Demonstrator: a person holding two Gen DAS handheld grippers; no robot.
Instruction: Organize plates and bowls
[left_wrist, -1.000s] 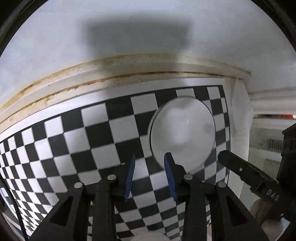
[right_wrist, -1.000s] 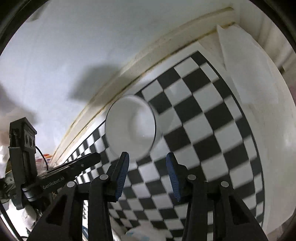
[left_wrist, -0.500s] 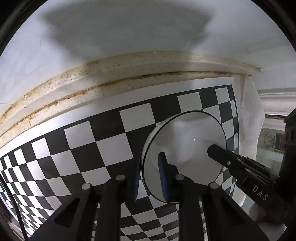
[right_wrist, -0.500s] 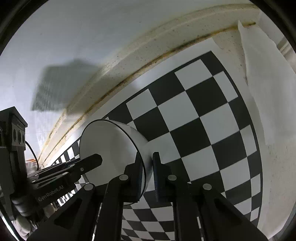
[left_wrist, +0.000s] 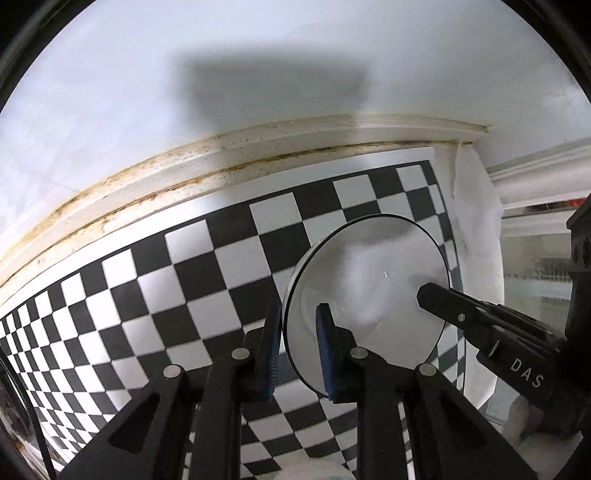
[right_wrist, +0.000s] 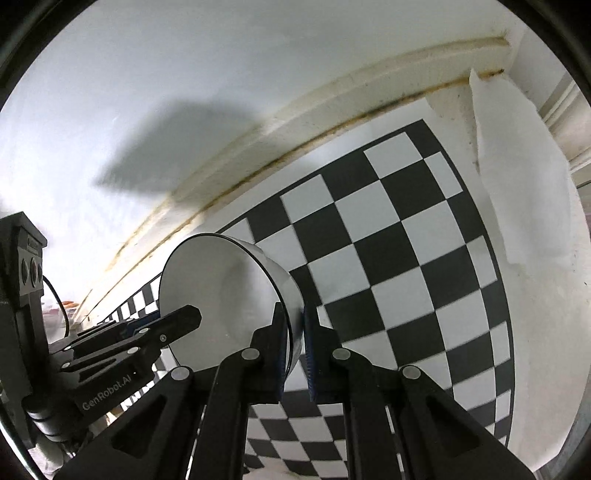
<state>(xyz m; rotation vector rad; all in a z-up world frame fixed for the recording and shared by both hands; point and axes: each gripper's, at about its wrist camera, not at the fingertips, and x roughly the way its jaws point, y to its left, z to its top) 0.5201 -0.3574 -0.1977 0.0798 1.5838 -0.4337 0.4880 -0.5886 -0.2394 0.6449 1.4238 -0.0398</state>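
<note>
Blue pads (left_wrist: 271, 354) of the left tool (left_wrist: 297, 350) were clamped on the near rim of a white bowl (left_wrist: 369, 291), one pad outside the wall and one inside. Seen from the right wrist camera, the right tool (right_wrist: 293, 350) pinched the opposite side of the same bowl (right_wrist: 218, 291) in the same way, its jaws almost together with only the thin wall between them. Both tools pointed steeply downward. The bowl was tilted between the two tools, its open side turned toward the left one, and it sat over the right part of a black-and-white checked mat (left_wrist: 177, 284); whether its base touched the mat could not be told. The mat covered the bench (right_wrist: 546, 332), whose bare pale surface showed along the right edge. Beyond the mat's far right corner lay a crumpled white sheet (right_wrist: 517, 177). Farther back ran a stained, yellowed strip (left_wrist: 207, 162) at the foot of a white wall (left_wrist: 258, 55), which carried a blocky shadow.
</note>
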